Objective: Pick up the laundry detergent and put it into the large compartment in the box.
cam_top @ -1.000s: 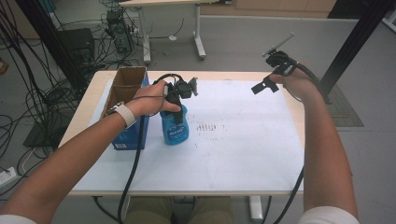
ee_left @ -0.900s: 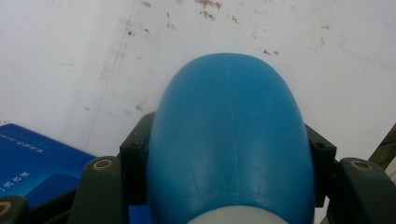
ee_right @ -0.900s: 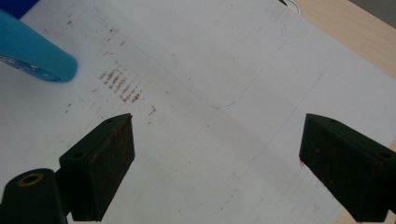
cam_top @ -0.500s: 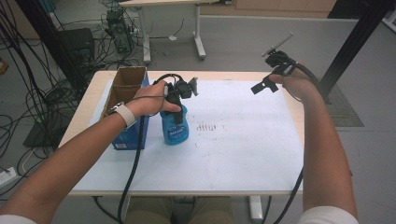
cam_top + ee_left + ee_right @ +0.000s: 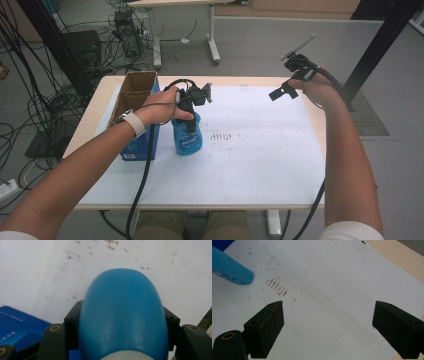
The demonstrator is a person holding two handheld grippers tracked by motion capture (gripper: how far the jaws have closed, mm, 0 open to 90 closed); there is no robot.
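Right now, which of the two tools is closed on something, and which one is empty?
The left tool grips the blue bottle beside the box. The right tool is open and empty, raised near the table's far right corner.

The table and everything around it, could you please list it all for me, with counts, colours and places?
Bottle: one, blue, upright on the table's left half, beside the box.
Box: one, blue sides, brown open top, at the left edge.
Sheet: one, white, covering the table, brown smudges near its middle.
Table: one, light wood.
Second table: one, white legs, behind.
Cables: many, black, floor at left.
Left gripper: black, shut on the bottle.
Right gripper: black, open, raised over the far right corner.
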